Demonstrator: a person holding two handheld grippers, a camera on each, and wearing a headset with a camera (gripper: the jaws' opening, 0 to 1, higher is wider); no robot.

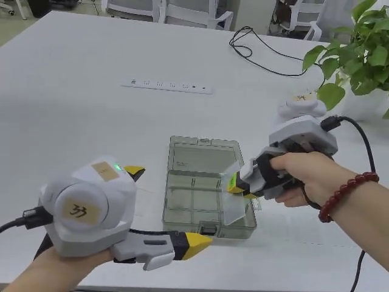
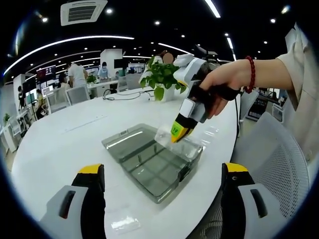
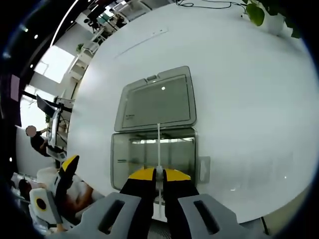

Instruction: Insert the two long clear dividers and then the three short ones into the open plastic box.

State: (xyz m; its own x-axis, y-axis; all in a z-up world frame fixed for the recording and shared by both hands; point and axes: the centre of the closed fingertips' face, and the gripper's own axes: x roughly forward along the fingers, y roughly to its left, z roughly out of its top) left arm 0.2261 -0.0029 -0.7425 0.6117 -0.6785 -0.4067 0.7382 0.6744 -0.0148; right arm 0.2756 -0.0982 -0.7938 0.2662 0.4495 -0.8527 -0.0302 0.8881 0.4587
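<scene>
R gripper (image 3: 158,175) nips divider (image 3: 158,144); box (image 3: 114,159) beneath — lid (image 3: 157,102) open.

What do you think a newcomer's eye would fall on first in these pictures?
Most striking is the right gripper, shut on a clear divider and holding it over the open plastic box in the middle of the white table. Next comes the left gripper, jaws wide apart, low in the head view near the box's front left. A green plant stands at the table's far right.
</scene>
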